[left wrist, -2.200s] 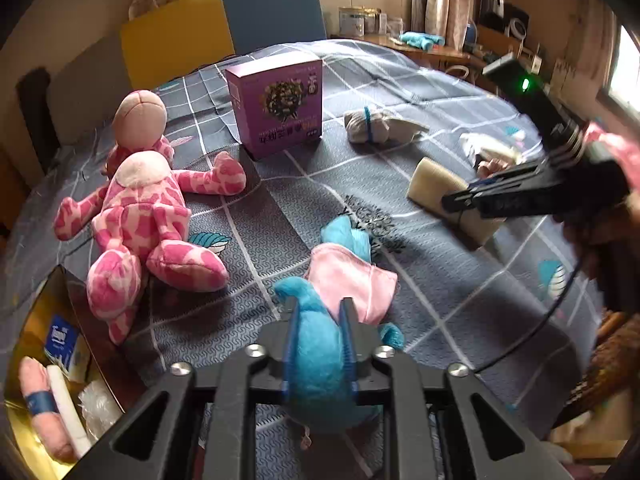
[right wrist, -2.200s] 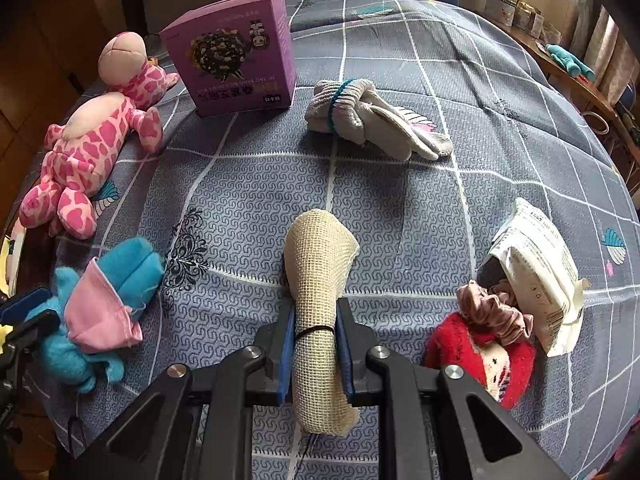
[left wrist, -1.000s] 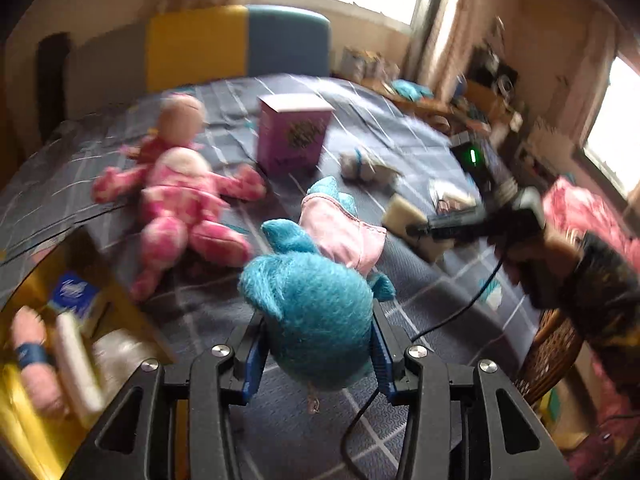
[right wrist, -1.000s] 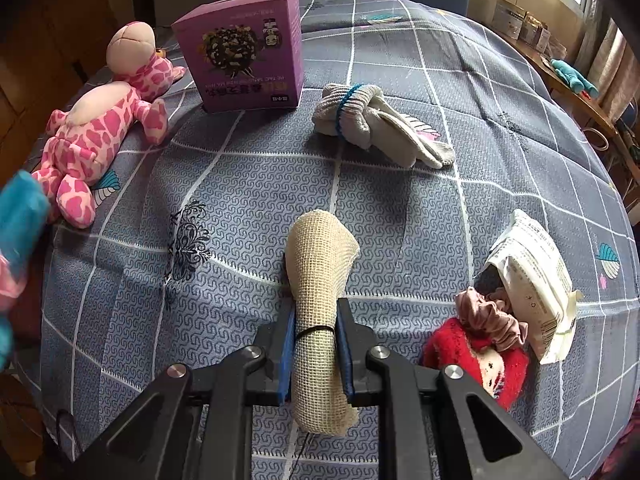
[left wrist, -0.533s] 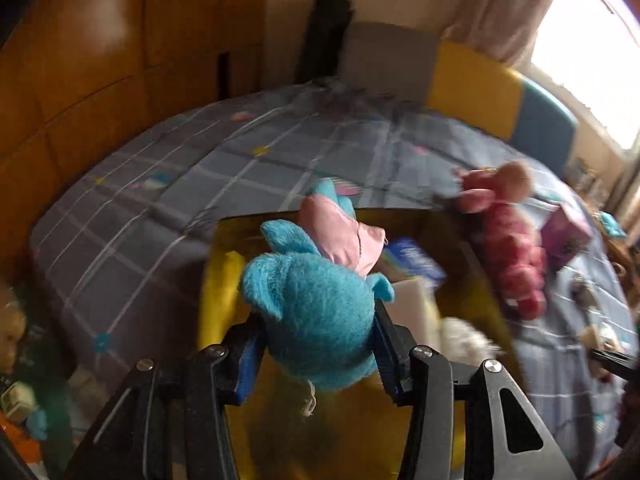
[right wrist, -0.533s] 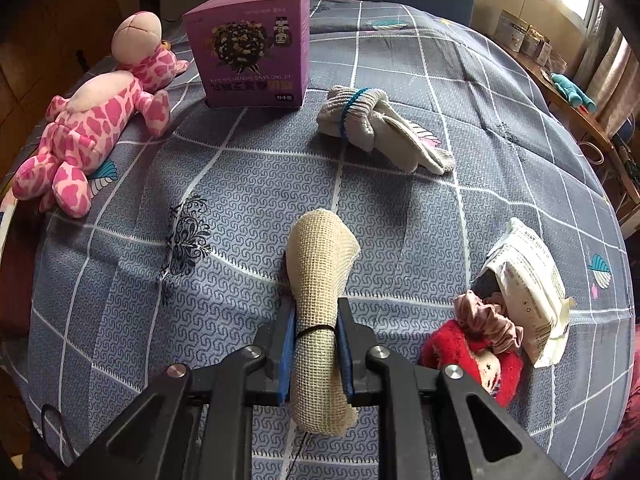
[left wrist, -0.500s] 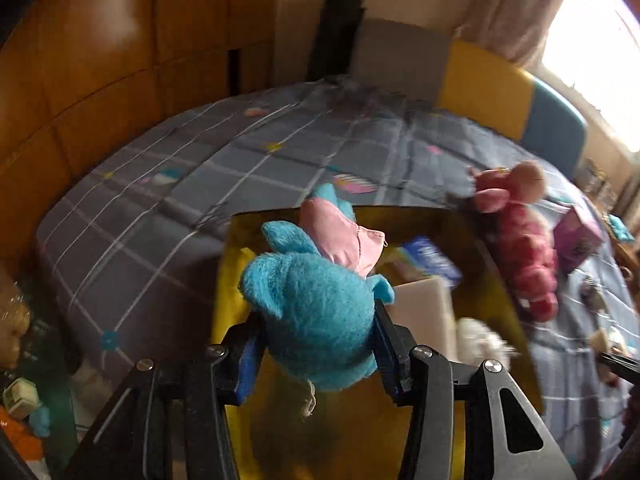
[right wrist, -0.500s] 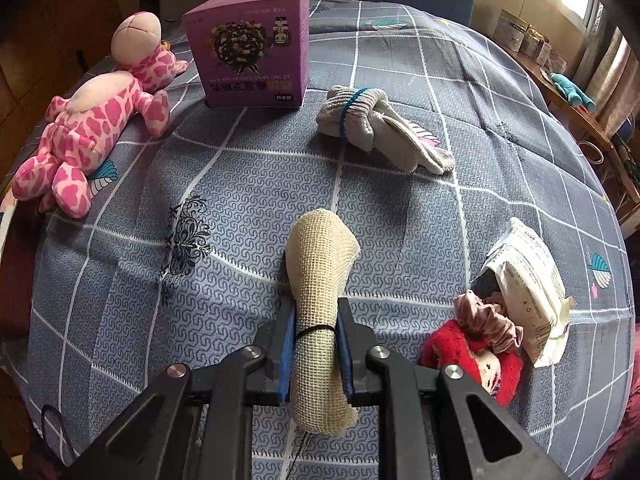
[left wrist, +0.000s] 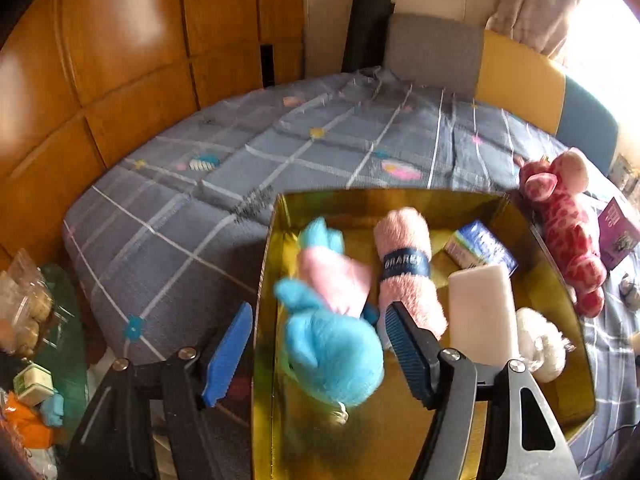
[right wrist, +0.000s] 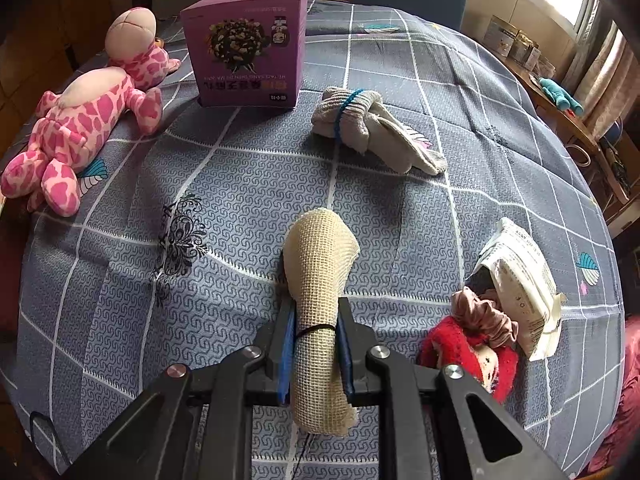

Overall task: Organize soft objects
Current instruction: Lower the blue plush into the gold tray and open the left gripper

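Observation:
My left gripper (left wrist: 316,340) is open above the left part of a gold box (left wrist: 272,280). The blue plush with a pink top (left wrist: 330,320) sits between the spread jaws, loose, against the box's left wall. A rolled pink towel (left wrist: 408,268), a white block (left wrist: 480,312), a blue packet (left wrist: 480,246) and a white fluffy thing (left wrist: 540,344) lie in the box. My right gripper (right wrist: 316,356) is shut on a beige mesh roll (right wrist: 320,280) resting on the bedspread. A pink giraffe plush (right wrist: 88,120) lies at far left; it also shows in the left wrist view (left wrist: 568,228).
A purple carton (right wrist: 248,52) stands at the back. Bundled grey-white gloves (right wrist: 372,128) lie mid-bed. A white packet (right wrist: 524,280), a pink scrunchie (right wrist: 480,316) and a red plush item (right wrist: 468,356) lie to the right. Wooden wall panels (left wrist: 100,60) stand left of the bed.
My left gripper carried the blue plush from the bed to over the gold box, then opened; the plush now sits loose in the box. My right gripper stays shut on the mesh roll.

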